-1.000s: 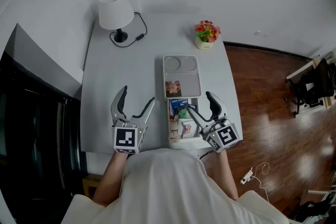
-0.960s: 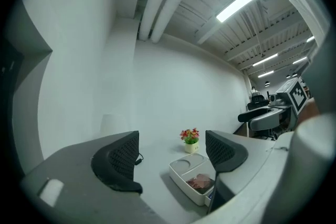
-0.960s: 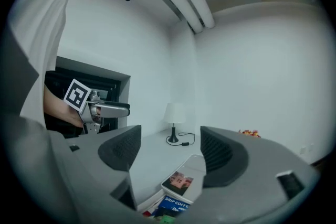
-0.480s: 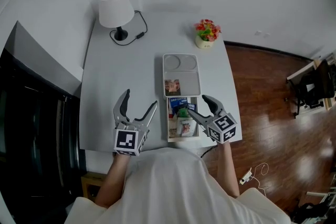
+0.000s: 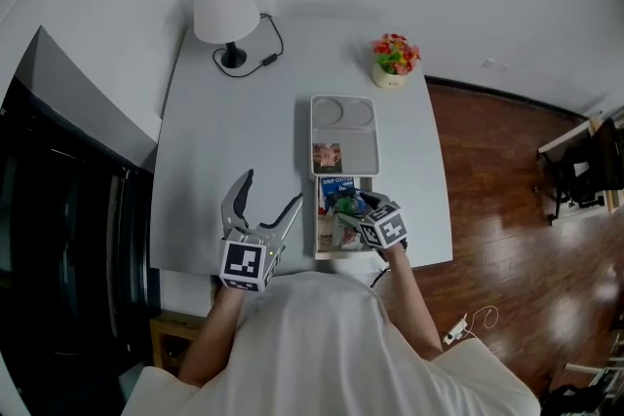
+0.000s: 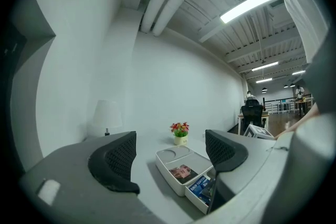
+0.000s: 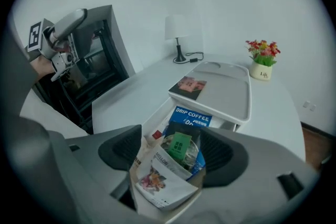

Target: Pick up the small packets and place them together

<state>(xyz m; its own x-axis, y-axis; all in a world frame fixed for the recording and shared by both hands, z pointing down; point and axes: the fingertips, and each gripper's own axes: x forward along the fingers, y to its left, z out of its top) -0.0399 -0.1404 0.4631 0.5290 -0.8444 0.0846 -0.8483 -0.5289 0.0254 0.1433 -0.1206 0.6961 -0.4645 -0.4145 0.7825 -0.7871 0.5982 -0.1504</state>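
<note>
**Colleague:** How far is the task now?

**Me:** I judge it is at an early stage. One small packet (image 5: 327,156) lies flat on the near end of the white tray (image 5: 363,143), in the middle of the bench (image 5: 234,132). The others are not yet moved. They stand crowded in the open box (image 5: 317,224), which joins the tray on the side of the near edge. I see there a blue packet (image 7: 191,115), a green packet (image 7: 178,147) and a white packet (image 7: 157,186), perhaps more under them.

**Colleague:** And the tongs?

**Me:** My right tongs (image 7: 176,157) point down into the box. They are spread, with the white packet between the pads, but I do not see them pinch it. My left tongs (image 5: 273,187) are spread too, with nothing between them, over the near left part of the bench.

**Colleague:** What are the materials like?

**Me:** The tray is smooth matt plastic, rectangular with rounded corners and two round hollows at its far end. The packets are thin, flat and a little glossy. The white one is bent at a corner, so I expect they slip and fold easily. The pads are dark with a fine mesh pattern.
</note>
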